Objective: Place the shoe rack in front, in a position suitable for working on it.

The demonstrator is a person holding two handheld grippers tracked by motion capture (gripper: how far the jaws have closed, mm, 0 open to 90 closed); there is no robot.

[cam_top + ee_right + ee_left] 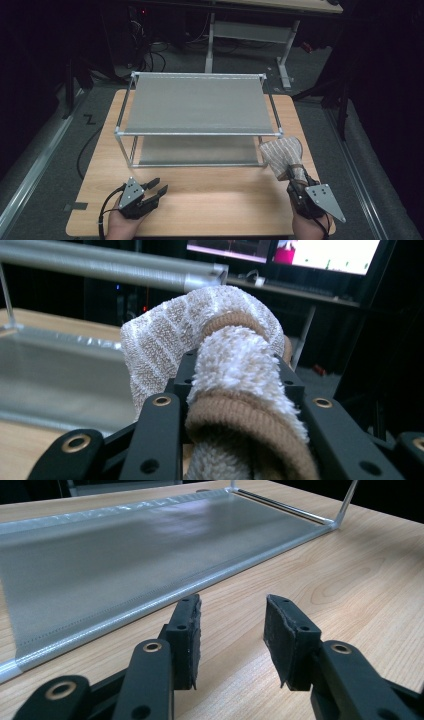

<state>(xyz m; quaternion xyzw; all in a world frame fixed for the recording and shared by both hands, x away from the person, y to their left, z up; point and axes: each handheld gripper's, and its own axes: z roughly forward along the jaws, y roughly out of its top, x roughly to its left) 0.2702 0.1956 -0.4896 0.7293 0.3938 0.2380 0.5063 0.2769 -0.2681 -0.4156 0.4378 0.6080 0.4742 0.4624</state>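
Here, rolled towel between right hand-held gripper jaws.

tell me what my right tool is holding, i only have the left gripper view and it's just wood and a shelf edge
Observer: The right tool is shut on a rolled towel, white with tan bands.
Operator: where is it relative to the rack
Observer: In the high view the towel sits off the front right corner of the rack, above the table.
Operator: anything on the rack
Observer: Both shelves look bare.
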